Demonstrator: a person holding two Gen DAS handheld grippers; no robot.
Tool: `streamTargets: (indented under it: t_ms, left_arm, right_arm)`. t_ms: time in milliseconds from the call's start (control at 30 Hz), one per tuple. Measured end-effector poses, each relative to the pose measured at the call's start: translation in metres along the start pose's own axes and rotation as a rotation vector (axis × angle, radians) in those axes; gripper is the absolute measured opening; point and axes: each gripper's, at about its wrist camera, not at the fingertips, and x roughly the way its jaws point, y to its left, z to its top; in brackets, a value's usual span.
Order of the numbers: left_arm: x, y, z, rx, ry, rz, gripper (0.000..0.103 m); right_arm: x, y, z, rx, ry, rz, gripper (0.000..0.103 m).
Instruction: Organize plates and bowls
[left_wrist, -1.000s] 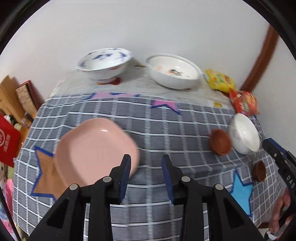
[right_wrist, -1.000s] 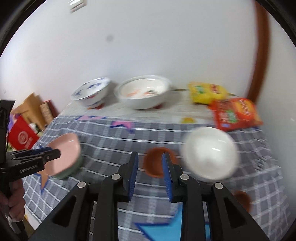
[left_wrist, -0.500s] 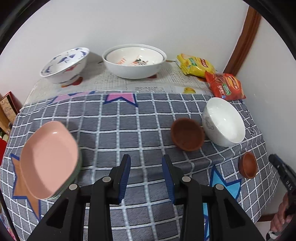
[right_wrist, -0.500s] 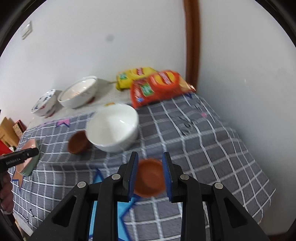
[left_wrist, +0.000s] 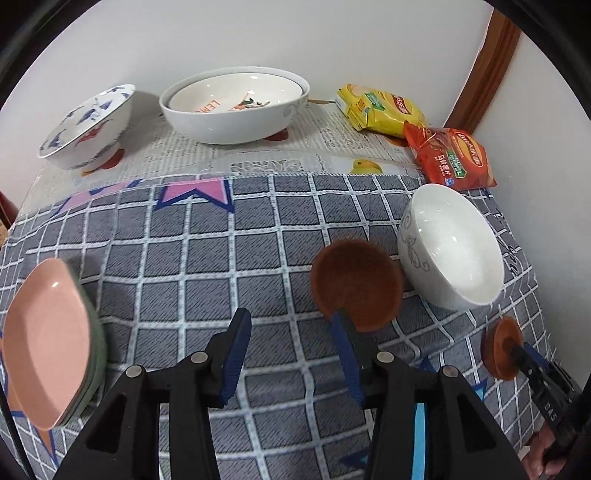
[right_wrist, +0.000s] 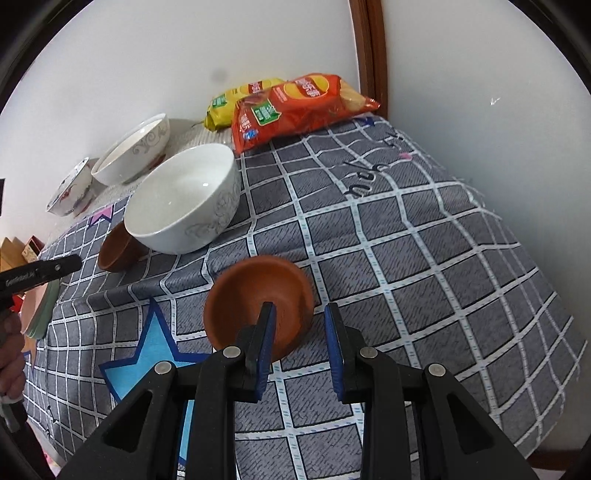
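From the left wrist view, the left gripper (left_wrist: 290, 349) had just been opening, jaws parted over bare checked cloth (left_wrist: 192, 266), nothing between them; its right finger lay across the near rim of a brown bowl (left_wrist: 356, 282) at one o'clock, though whether it touched I could not tell. A white bowl (left_wrist: 450, 247) sat just beside that at two o'clock. Stacked pink and green plates (left_wrist: 48, 343) overhung the edge at nine o'clock. The middle of the cloth lay open.

From the right wrist view, the right gripper (right_wrist: 299, 345) stood narrowly parted, its left finger inside a small brown bowl (right_wrist: 258, 302), the wall between the jaws; whether the pads pressed it I couldn't tell. Open cloth ran from one to four o'clock, to the table's edge.
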Motion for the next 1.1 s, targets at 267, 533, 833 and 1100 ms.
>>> streamTargets:
  t_ms: [267,533,833,1100]
  left_arm:
    - [0.022,-0.005,0.012,0.013,0.02,-0.015,0.043]
    - [0.041,-0.01,0.019,0.03,0.044,-0.016,0.039]
    - [0.055,-0.012,0.023,0.042,0.054,-0.033,0.024]
    - [0.054,-0.018,0.022,0.063,0.04,-0.04,0.014]
  right_arm:
    - [0.015,-0.001,0.002,0.026,0.018,0.027,0.027]
    - [0.025,-0.004,0.005,0.048,0.025,0.025,0.017]
    - [0.03,-0.007,0.007,0.066,0.012,0.02,0.012]
    - [0.029,-0.005,0.008,0.057,-0.001,0.01,0.011]
